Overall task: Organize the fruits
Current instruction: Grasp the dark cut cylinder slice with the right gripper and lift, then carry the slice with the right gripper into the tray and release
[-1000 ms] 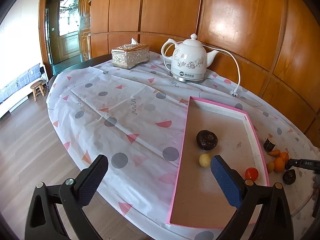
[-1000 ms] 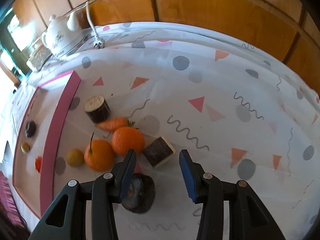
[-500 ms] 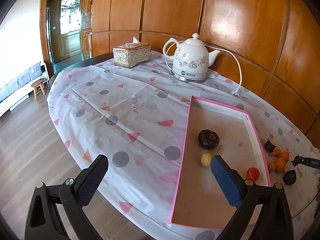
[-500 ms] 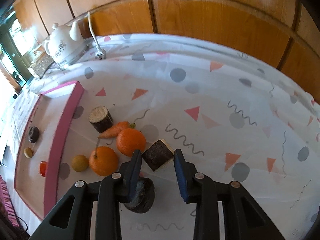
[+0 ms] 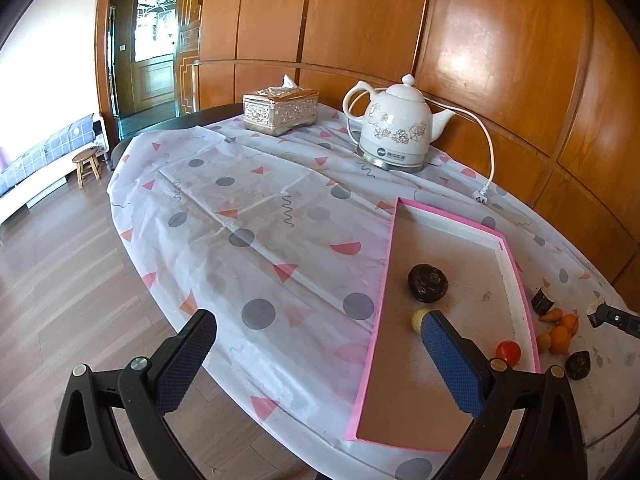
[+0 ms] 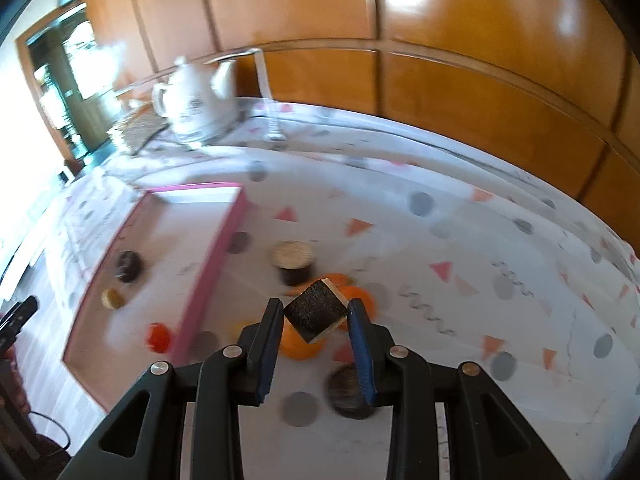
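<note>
1. Left wrist view. The left gripper (image 5: 316, 344) hangs with jaws wide apart and nothing between them, above the near edge of the worktop (image 5: 248, 216), which wears a white cloth printed with grey dots and pink triangles.
2. The shallow pink-rimmed cardboard tray (image 5: 516, 280) already carries three pieces: a dark brown wrinkled round fruit (image 5: 427, 282), a small pale yellow ball (image 5: 418, 319) partly behind the gripper's right finger, and a small red tomato-like fruit (image 5: 509, 353).
3. Outside the tray's right rim lie the leftovers: a dark log-like stub (image 5: 543, 300), a small carrot (image 5: 551, 315), two orange mandarins (image 5: 560, 335), a little yellow fruit (image 5: 543, 342) and a dark lump (image 5: 578, 365).
4. Room: orange wood panelling, white floral electric kettle (image 5: 394, 130) with its cord, ornate tissue box (image 5: 280, 110), wood floor, doorway, stool.
5. Right wrist view, blurred. The right gripper (image 6: 315, 313) has just been closing and now pinches a dark cube-like chunk with a pale cut face (image 6: 317, 309), lifted clear of the cloth.
6. Below it sit the mandarins and the stub; the tray lies to the left.
7. Judgement: roughly a third done; this chunk goes to the tray next, and about six pieces are left outside it.
</note>
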{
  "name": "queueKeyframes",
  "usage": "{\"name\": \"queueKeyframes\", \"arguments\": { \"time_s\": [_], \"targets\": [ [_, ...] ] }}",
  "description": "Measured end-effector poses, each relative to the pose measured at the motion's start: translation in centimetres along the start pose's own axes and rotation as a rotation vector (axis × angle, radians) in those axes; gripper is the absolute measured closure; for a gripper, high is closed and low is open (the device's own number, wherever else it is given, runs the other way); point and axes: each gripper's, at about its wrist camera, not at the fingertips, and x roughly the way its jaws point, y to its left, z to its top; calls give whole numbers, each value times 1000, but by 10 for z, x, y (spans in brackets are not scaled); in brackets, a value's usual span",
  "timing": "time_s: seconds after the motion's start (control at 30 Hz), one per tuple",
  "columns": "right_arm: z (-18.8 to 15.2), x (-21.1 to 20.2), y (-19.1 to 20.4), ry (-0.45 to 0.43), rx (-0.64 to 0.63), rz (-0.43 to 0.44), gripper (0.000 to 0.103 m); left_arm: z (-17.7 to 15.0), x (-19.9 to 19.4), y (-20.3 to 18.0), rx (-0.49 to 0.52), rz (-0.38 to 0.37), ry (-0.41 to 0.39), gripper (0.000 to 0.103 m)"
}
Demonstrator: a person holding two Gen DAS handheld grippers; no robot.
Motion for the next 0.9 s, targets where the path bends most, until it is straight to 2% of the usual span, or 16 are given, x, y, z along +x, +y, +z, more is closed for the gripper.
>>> {"name": "queueKeyframes", "arguments": {
  "time_s": [0.3,0.63,0.73,0.9],
  "targets": [
    [4,10,73,23,-115,148,70,0,-1,6,-24,7,3,0],
    [8,48,151,98,-214,242,69,-3,3,4,-15,-11,19,0],
    [9,52,165,103,-215,259,69,-3,5,4,-15,-16,24,0],
    [11,49,165,85,-203,266,64,-4,7,5,-20,-19,33,0]
  ]
}}
